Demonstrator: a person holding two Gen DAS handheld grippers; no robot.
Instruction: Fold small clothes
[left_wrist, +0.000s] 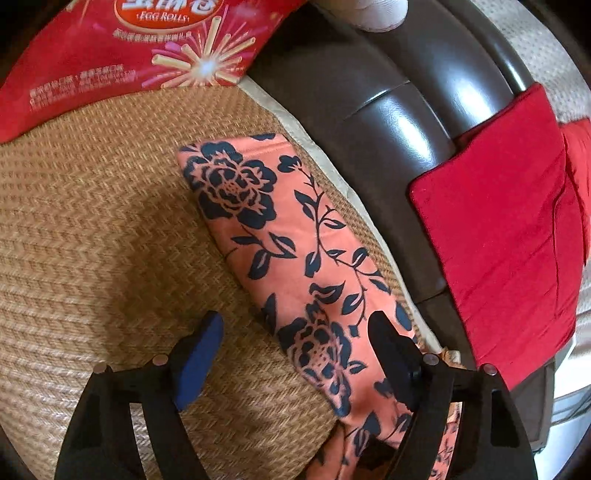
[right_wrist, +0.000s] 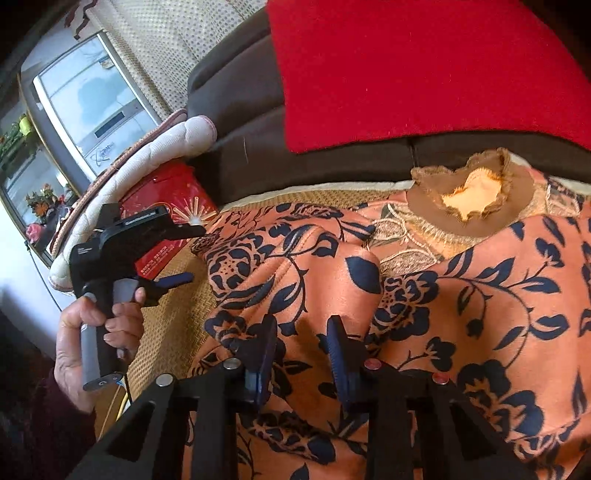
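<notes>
An orange garment with a dark blue flower print (right_wrist: 461, 295) lies spread on a woven mat (left_wrist: 92, 221); its brown ruffled collar (right_wrist: 476, 192) points toward the sofa. In the left wrist view one long sleeve (left_wrist: 258, 206) stretches across the mat. My left gripper (left_wrist: 295, 319) is open astride the sleeve's near end, one blue pad over the mat and the other finger over the cloth. The right wrist view also shows the left gripper (right_wrist: 173, 282), held in a hand (right_wrist: 74, 343). My right gripper (right_wrist: 301, 326) sits low on the garment's body, its jaws narrow, with bunched fabric pinched between the pads.
A red egg-roll box (left_wrist: 129, 55) stands at the mat's far end. A dark brown sofa back (left_wrist: 369, 110) runs along the mat's edge, with a red cushion (left_wrist: 498, 240) on it. A white quilted pad (right_wrist: 177, 140) and a window (right_wrist: 85, 96) lie beyond.
</notes>
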